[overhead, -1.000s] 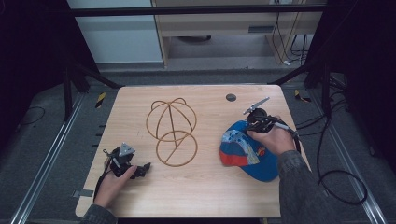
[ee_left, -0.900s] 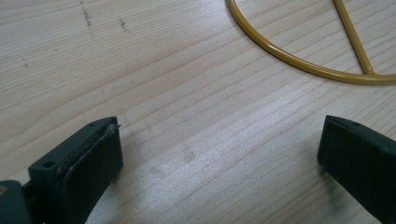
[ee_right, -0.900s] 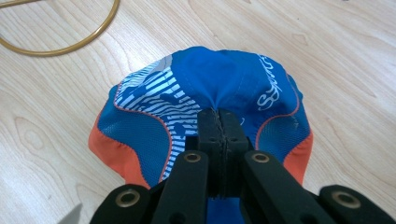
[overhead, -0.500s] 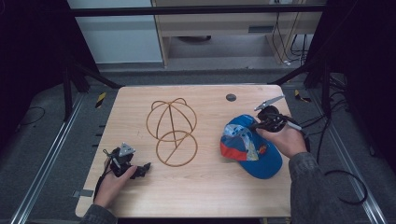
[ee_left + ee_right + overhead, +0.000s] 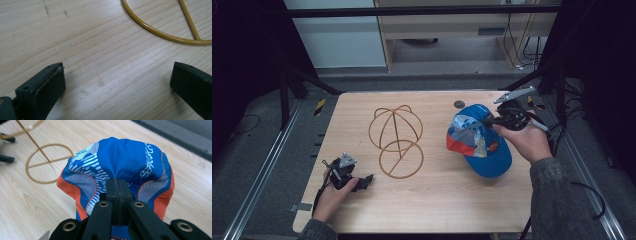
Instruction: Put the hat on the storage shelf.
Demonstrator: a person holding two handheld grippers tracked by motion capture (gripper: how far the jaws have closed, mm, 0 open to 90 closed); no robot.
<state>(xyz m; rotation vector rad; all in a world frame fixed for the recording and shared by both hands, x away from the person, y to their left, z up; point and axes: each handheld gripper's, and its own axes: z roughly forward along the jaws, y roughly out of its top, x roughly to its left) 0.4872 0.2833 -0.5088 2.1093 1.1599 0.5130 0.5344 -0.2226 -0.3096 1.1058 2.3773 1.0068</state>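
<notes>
**Op:** Cap first: blue crown, orange and patterned panels, on the right half of the table. From the high view I see it tipped up, its far edge raised off the wood, its brim end low toward me.

**Obs:** Start bigger. What is the table like?

**Op:** Pale wood, grain running across. A small dark disc is set in it near the far edge, just beyond the cap.

**Obs:** Next largest?

**Op:** The frame, gold wire, left of the cap and apart from it: a domed cage of hoops at the far end and a flat ring with a crossbar on the wood nearer me. In my right gripper view its ring shows beyond the cap.

**Obs:** Then the cap's hold?

**Op:** My right gripper has its jaws pressed together on a pinch of the cap's blue cloth; the fabric puckers right at the pads. In the high view that gripper sits at the cap's far right edge, above the table.

**Obs:** And your left?

**Op:** The left gripper is low at the table's near left corner, well apart from the cap. Its jaws stand wide apart, bare wood between them, the ring's curve just ahead.
</notes>
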